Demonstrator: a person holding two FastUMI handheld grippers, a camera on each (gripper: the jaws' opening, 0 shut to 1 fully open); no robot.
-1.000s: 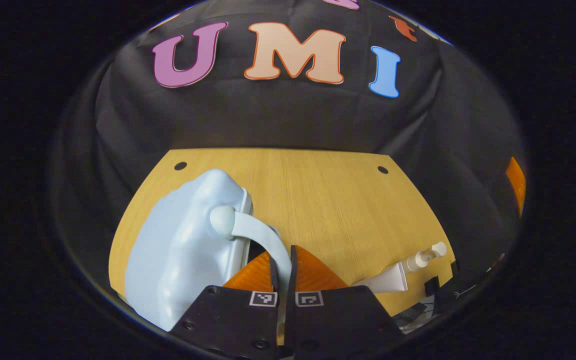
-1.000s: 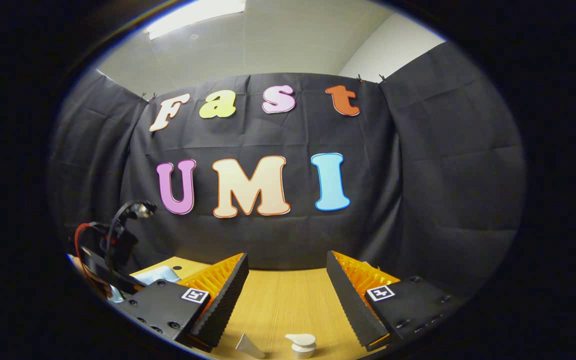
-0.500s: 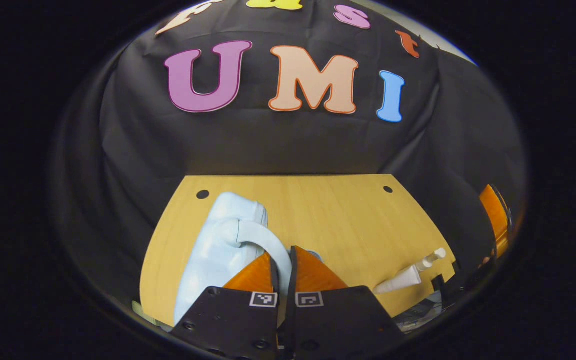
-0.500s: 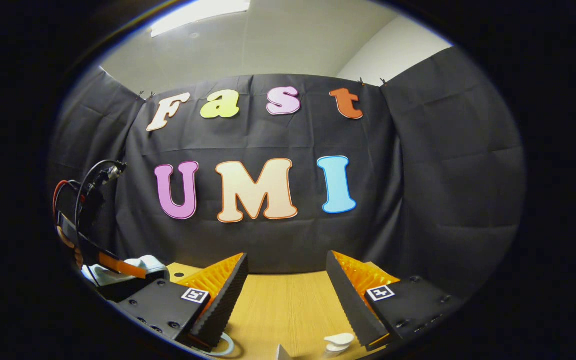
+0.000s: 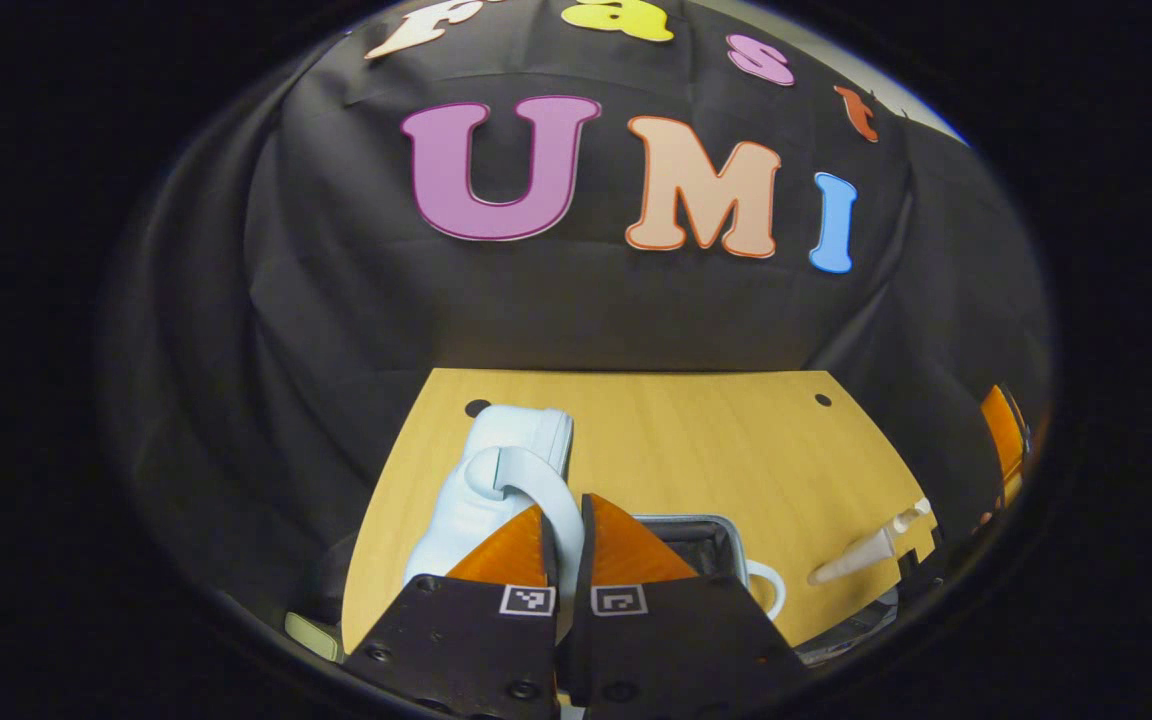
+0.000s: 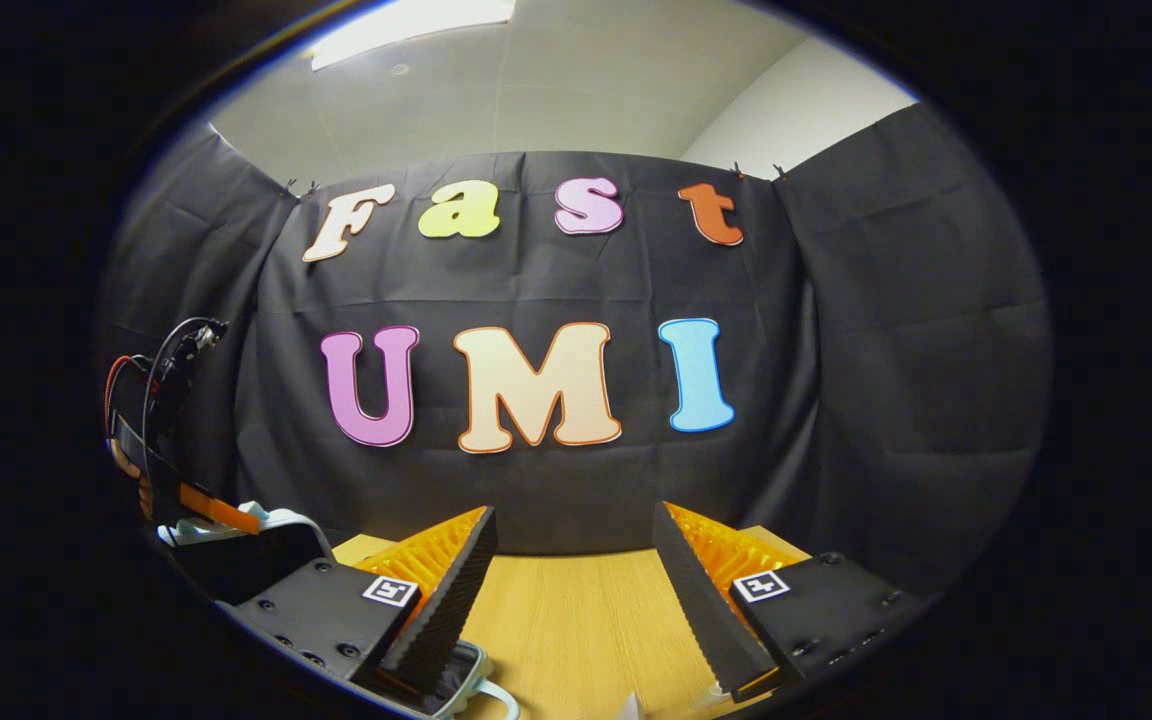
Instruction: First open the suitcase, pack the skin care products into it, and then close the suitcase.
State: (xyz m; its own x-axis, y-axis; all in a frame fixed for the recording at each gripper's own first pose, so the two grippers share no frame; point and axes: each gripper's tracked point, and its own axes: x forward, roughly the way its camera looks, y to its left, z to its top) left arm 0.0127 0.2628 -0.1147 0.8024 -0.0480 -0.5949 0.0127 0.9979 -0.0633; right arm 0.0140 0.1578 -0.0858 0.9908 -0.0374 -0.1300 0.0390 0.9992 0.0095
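Clamping the lid handle (image 5: 526, 478) in your left gripper (image 5: 568, 530), you have the suitcase (image 5: 496, 470) opening on the table (image 5: 696, 440); swing it fully back. Right gripper (image 6: 570, 580) hangs spread, empty.

I see a light wooden table (image 5: 696, 440) with two dark holes near its far corners, black cloth wall (image 6: 896, 380) behind, white ceiling (image 6: 536, 90) with a bright light panel (image 6: 406, 20).
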